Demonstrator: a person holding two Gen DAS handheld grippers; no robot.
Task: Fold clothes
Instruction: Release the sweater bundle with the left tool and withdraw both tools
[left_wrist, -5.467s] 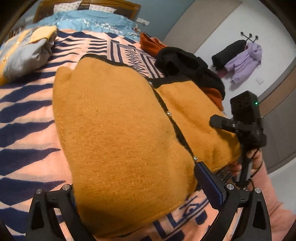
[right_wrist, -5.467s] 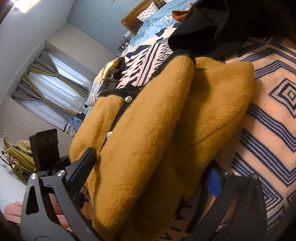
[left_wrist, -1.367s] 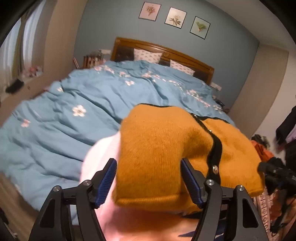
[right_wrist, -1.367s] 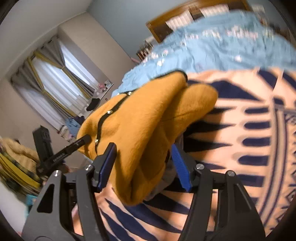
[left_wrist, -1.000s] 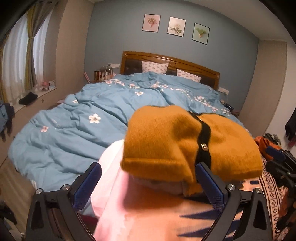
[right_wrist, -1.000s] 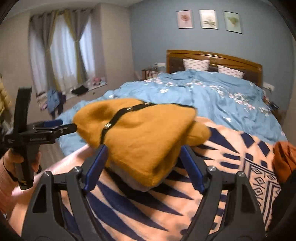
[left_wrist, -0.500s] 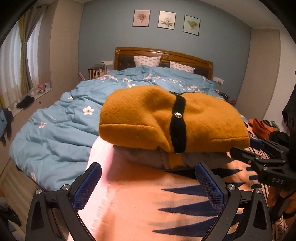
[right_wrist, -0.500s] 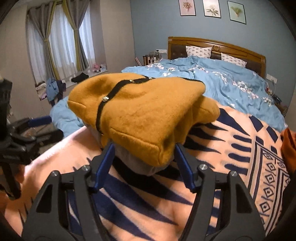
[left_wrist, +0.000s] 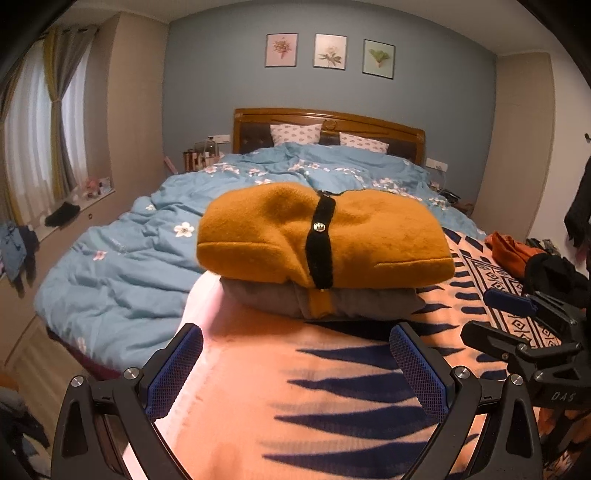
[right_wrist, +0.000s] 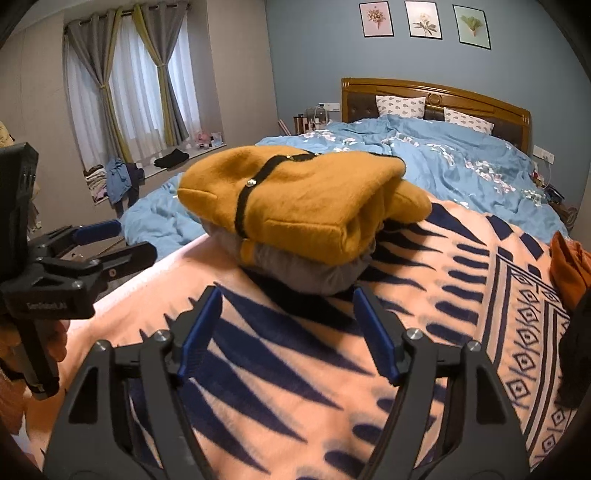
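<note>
We note that the cardigan (left_wrist: 325, 236), folded, now lies on top of a grey folded garment (left_wrist: 321, 299) near the left edge of the blanket (left_wrist: 332, 387), where the blanket meets the blue duvet (left_wrist: 122, 258) on the bed. A second ago both tools were still around the bundle; now both have backed off and nothing lies between their pads.

Left tool (left_wrist: 295, 373): released, jaws wide, empty, short of the stack. In the right wrist view it stands off at the left, beside the bed's edge (right_wrist: 92, 240).

Right tool (right_wrist: 288, 332): jaws apart and opening at this moment, nothing between them; the stack lies just beyond the pads. Half a second ago those pads flanked the bundle's lower edge.

Reading: the cardigan has been set down and let go. Its black button band (left_wrist: 321, 243) runs over the top, and the fold holds its shape without support. One sleeve end (right_wrist: 410, 203) bulges out on the right side; whether it is tucked in or loose we cannot tell from this angle.

For the task, we judge this garment done and stacked. An orange garment (left_wrist: 509, 251) and a black garment (left_wrist: 554, 273) lie unfolded toward the blanket's right edge, probably the next pieces.
</note>
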